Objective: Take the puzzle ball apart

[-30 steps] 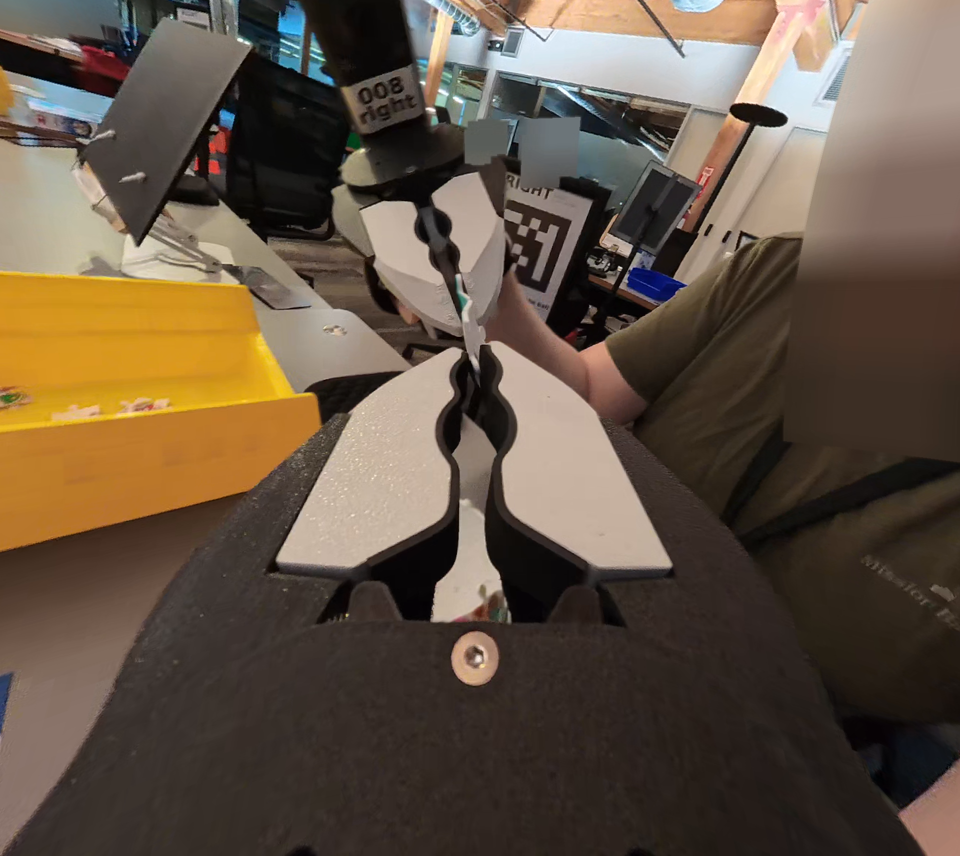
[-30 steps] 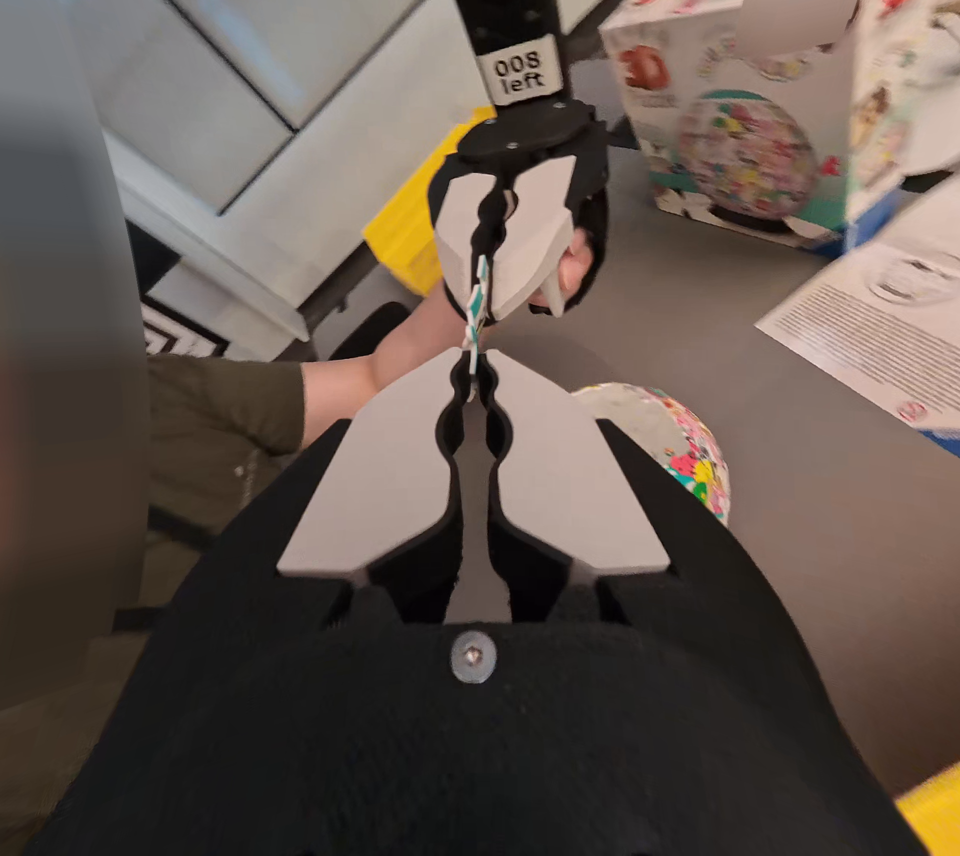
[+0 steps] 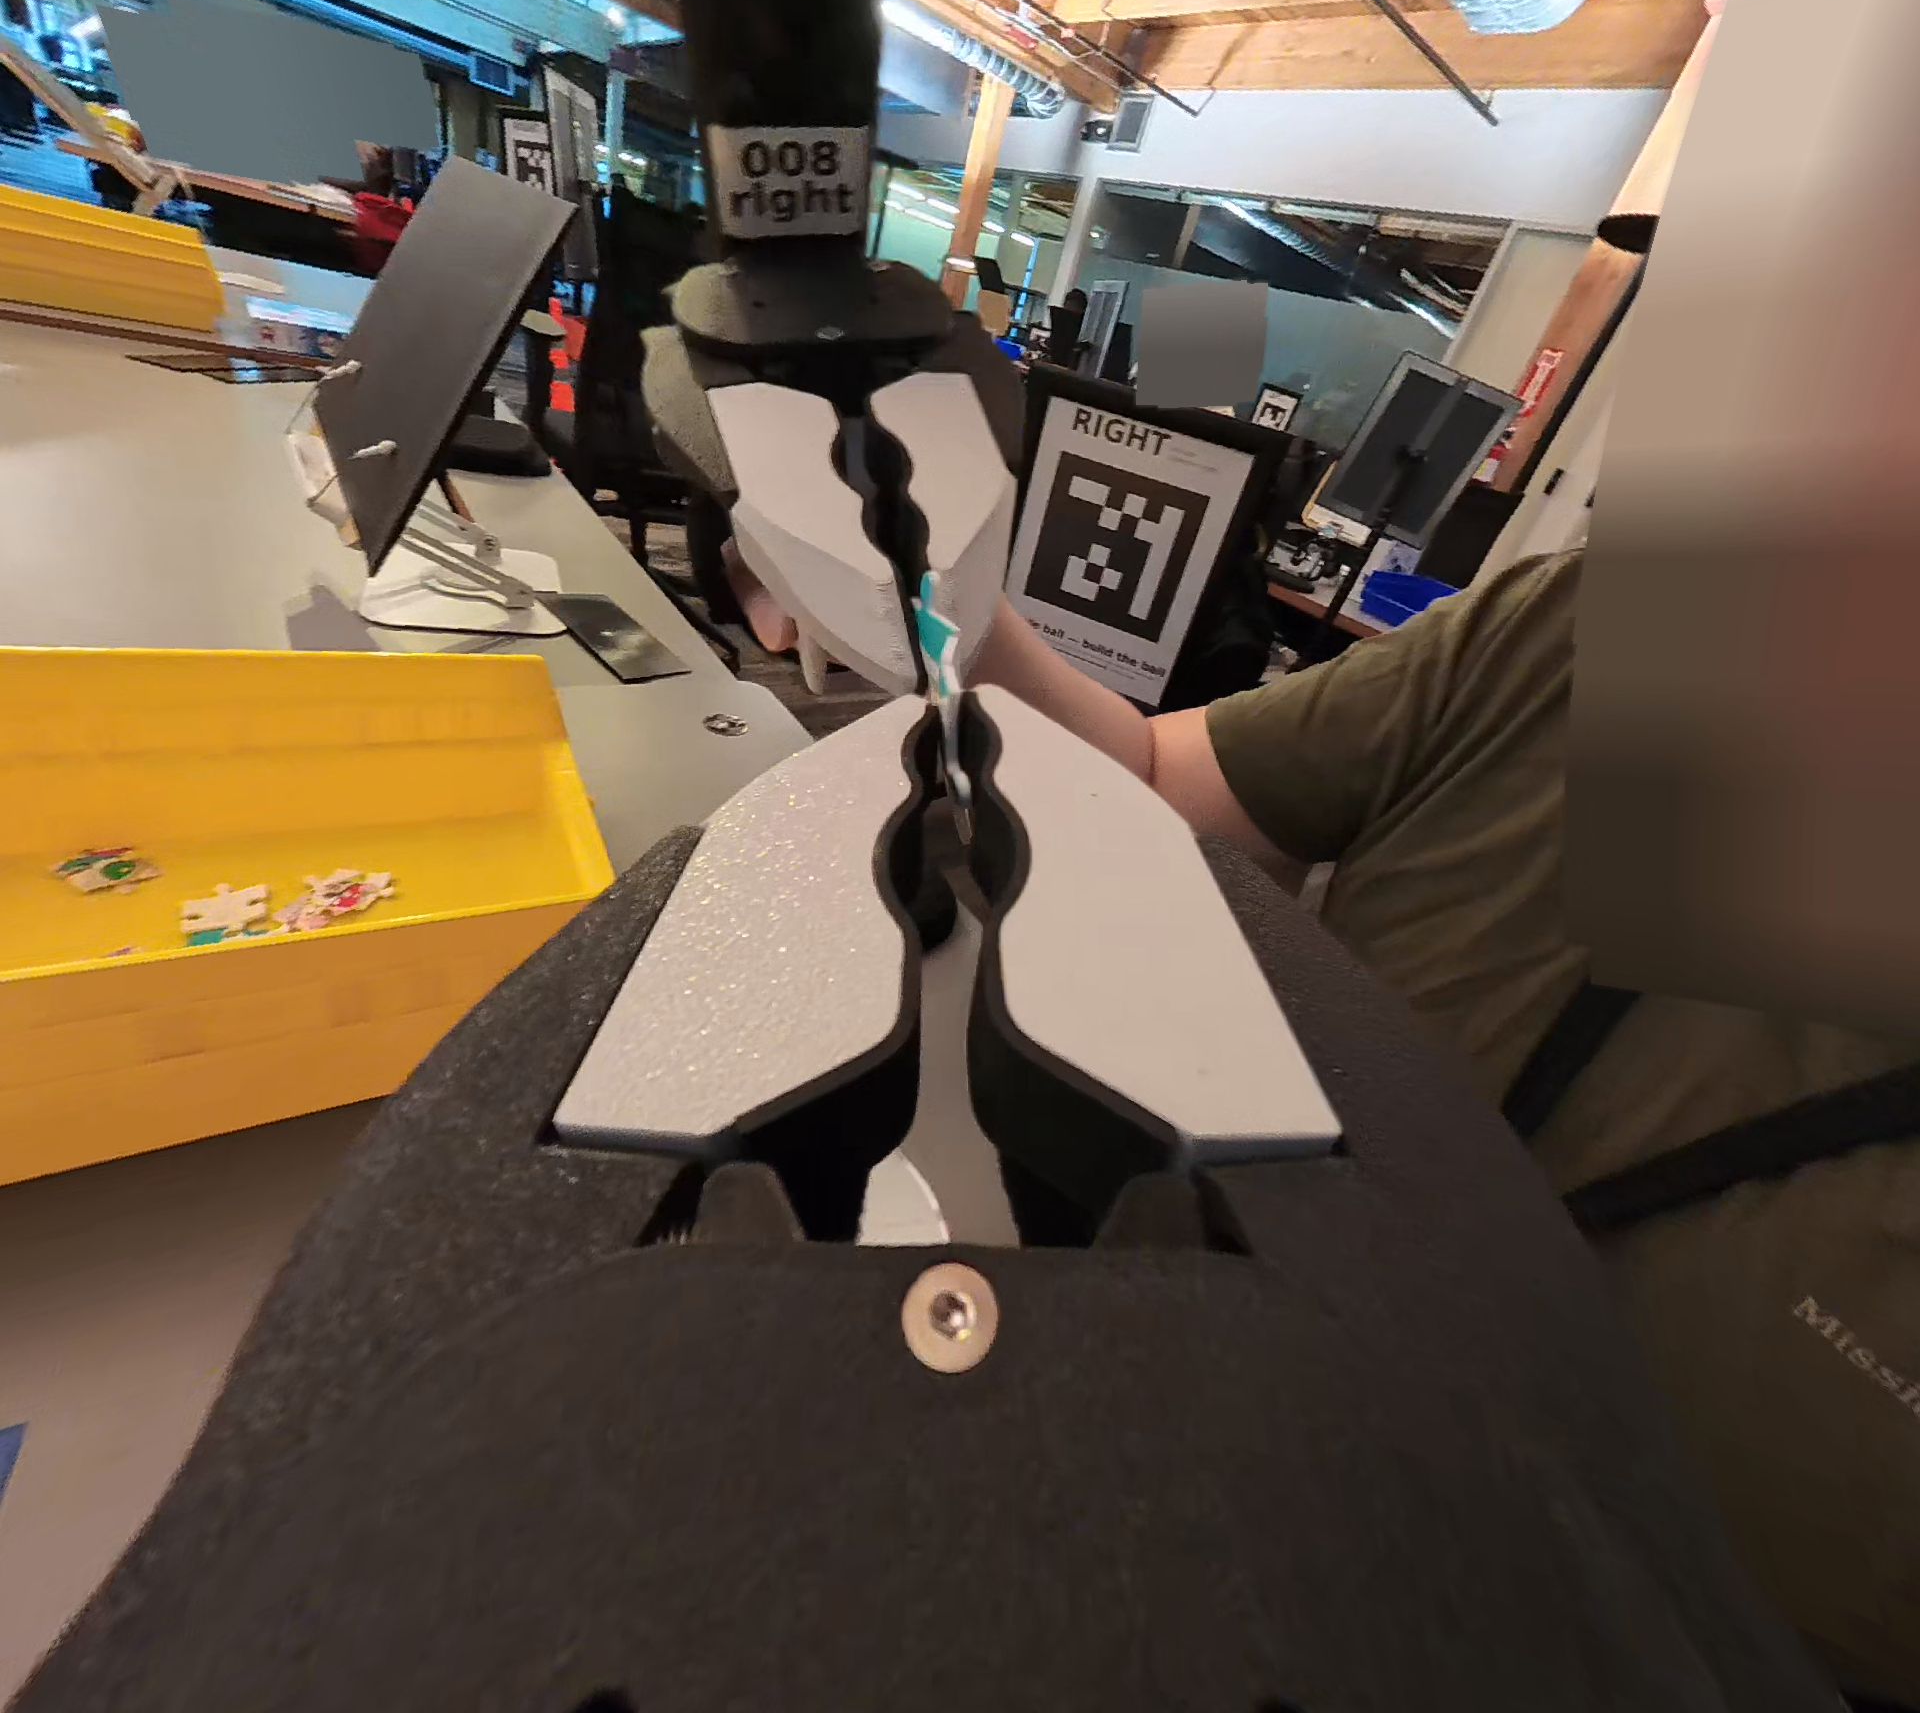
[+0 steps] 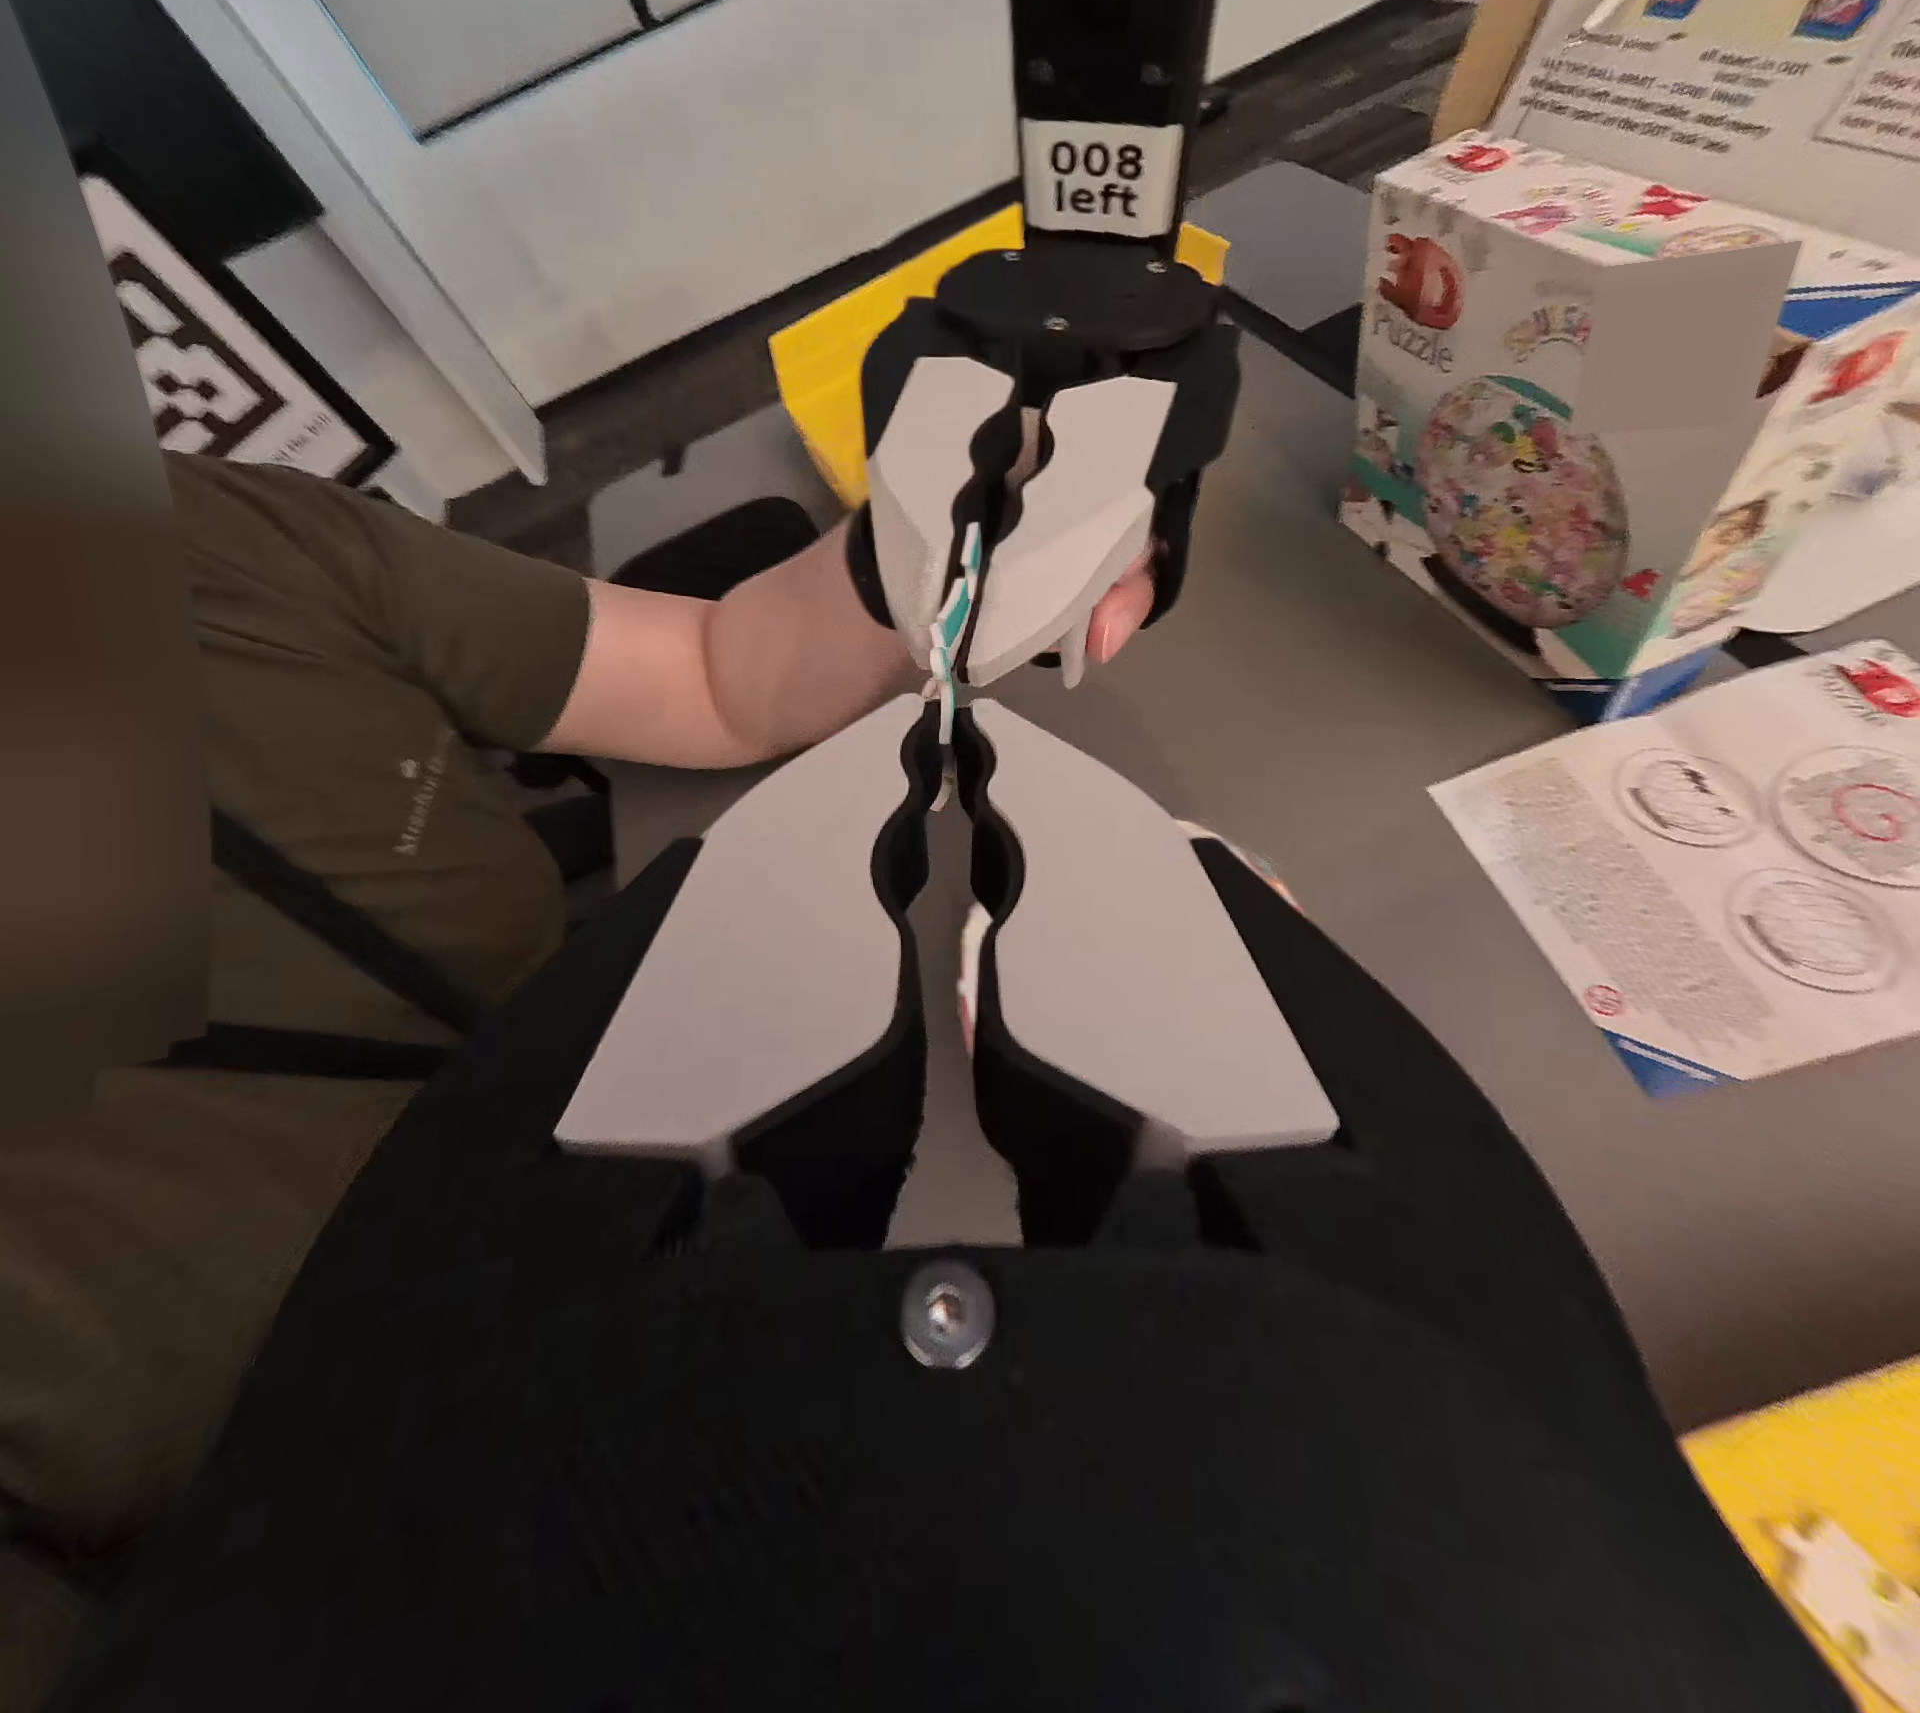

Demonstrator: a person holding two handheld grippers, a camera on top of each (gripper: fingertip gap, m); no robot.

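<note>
On grey table point(image 4: 1351, 728): puzzle box point(image 4: 1548, 458).

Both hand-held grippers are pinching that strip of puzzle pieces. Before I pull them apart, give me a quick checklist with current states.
1. Left hand-held gripper shut on the teal-and-white strip of pieces: ok.
2. Right hand-held gripper shut on the strip's other end: ok.
3. Strip held in the air, off the table: ok.
4. Yellow tray close by for the freed pieces: ok.
5. Which joint will give first: cannot tell.
6. Rest of the ball steady on the table: cannot tell, mostly hidden.
</note>
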